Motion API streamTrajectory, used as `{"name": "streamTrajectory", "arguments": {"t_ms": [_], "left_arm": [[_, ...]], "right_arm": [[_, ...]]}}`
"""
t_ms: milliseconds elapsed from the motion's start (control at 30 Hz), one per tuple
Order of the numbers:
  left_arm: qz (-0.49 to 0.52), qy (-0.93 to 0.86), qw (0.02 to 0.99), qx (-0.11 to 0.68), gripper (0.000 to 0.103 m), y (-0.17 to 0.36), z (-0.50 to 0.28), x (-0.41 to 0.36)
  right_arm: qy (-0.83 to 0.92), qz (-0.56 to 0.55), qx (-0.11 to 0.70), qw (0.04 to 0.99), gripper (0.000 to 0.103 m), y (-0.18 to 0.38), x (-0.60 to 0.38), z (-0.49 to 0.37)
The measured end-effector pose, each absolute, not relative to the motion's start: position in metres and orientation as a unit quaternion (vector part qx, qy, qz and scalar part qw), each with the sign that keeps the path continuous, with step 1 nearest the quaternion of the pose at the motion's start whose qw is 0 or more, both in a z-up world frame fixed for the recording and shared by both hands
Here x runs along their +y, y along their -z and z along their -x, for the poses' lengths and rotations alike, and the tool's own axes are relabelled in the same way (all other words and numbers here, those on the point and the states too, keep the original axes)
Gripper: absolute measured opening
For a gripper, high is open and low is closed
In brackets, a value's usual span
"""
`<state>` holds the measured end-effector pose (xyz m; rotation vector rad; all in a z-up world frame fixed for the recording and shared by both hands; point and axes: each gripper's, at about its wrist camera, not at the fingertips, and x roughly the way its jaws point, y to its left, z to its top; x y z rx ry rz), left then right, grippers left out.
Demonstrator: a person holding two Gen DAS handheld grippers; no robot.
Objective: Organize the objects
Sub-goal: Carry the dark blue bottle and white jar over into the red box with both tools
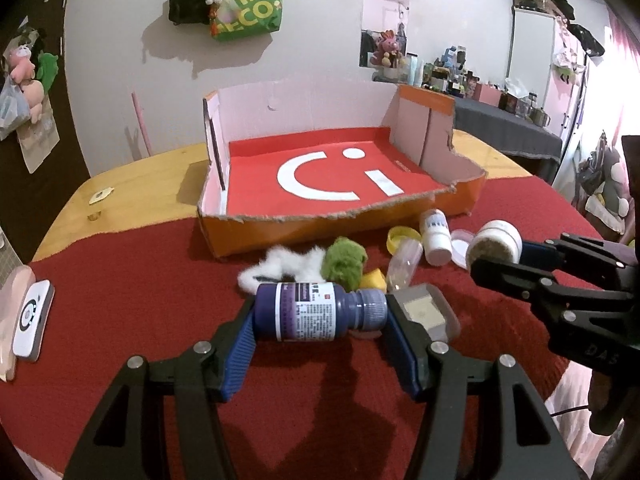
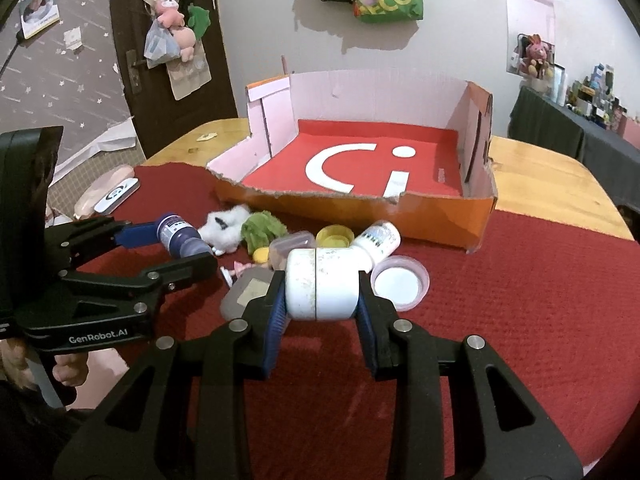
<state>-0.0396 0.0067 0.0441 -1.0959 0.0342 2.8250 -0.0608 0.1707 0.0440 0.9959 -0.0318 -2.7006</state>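
Side by side over a red-clothed desk (image 1: 132, 280), two hand-held grippers each clamp a container. The left gripper (image 1: 320, 316) holds a purple bottle (image 1: 316, 312) lying crosswise between its blue pads, base against one pad and cap against the other; its label print is too small to read. The right gripper (image 2: 322, 292) grips a white jar (image 2: 322, 290) by its two ends, and the left wrist view shows that jar's speckled end face (image 1: 494, 246).

Behind them sits an orange cardboard box (image 1: 280, 236) with a torn front wall and a red floor bearing a white logo. Between the box and the grippers lies a small heap: a white fluffy toy (image 1: 280, 264), a green plush (image 1: 344, 262), a yellow lid (image 1: 402, 236), a clear tube (image 1: 404, 262), a white pill bottle (image 1: 434, 234) and a pinkish lid (image 2: 400, 282). A grey-lidded clear case (image 1: 426, 312) is partly hidden behind the left gripper's right finger, and a small yellow piece (image 1: 374, 280) peeks out behind the purple bottle, its shape unclear.

A white device (image 1: 32, 320) rests at the desk's left edge, partly cut off by the fisheye rim.
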Motion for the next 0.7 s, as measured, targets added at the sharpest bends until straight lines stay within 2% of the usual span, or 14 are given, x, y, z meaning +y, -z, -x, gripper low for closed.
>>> {"name": "streamTrajectory", "arguments": {"t_ms": [700], "left_arm": [[0.357,-0.933,0.053,0.0,0.062,-0.07,0.102,-0.003]], "right_arm": [[0.929,-0.342,-0.023,0.135,0.031,-0.064,0.18,0.11]]}}
